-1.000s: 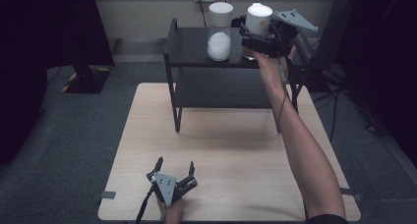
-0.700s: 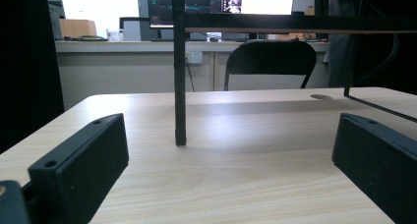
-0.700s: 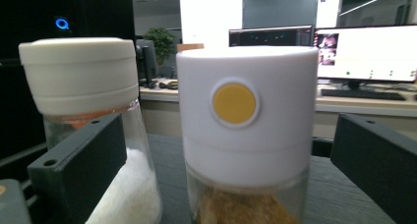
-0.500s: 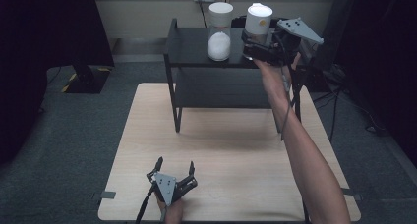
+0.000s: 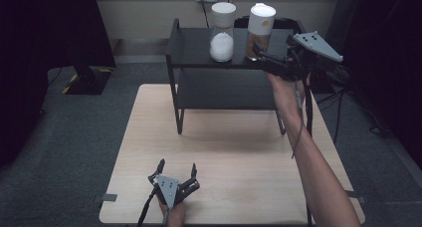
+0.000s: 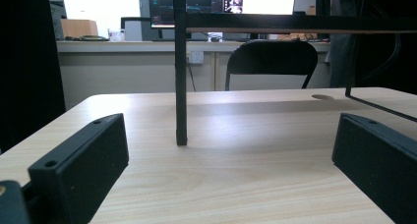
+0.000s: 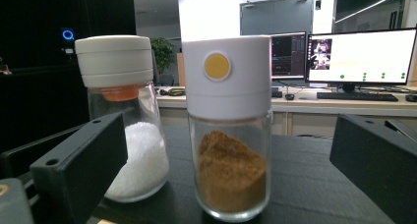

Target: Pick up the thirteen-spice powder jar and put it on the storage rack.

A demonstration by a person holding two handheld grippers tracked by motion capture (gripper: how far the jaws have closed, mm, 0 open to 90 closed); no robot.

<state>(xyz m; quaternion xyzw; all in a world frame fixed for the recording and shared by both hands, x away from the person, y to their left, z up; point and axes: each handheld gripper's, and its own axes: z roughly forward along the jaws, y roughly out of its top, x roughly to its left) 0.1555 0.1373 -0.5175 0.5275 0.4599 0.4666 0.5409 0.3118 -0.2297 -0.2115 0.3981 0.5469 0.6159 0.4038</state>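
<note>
Right hand-held gripper (image 5: 266, 57), jaws spread and empty, faces the brown-spice jar (image 7: 229, 126) standing beside the salt jar (image 7: 127, 121) on the black shelf (image 5: 199, 48); advance level, centre the glass body, then close below the lid.

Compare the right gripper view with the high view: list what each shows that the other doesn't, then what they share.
Right gripper view alone: the yellow round dot on the brown-powder jar's white cap, the orange ring under the white-powder jar's cap, and lit monitors behind.

High view alone: the light wooden table, the left gripper open near its front edge, and the person's right forearm.

Both: the brown-powder jar and white-powder jar standing side by side on the black shelf, with the open right gripper facing them.
</note>
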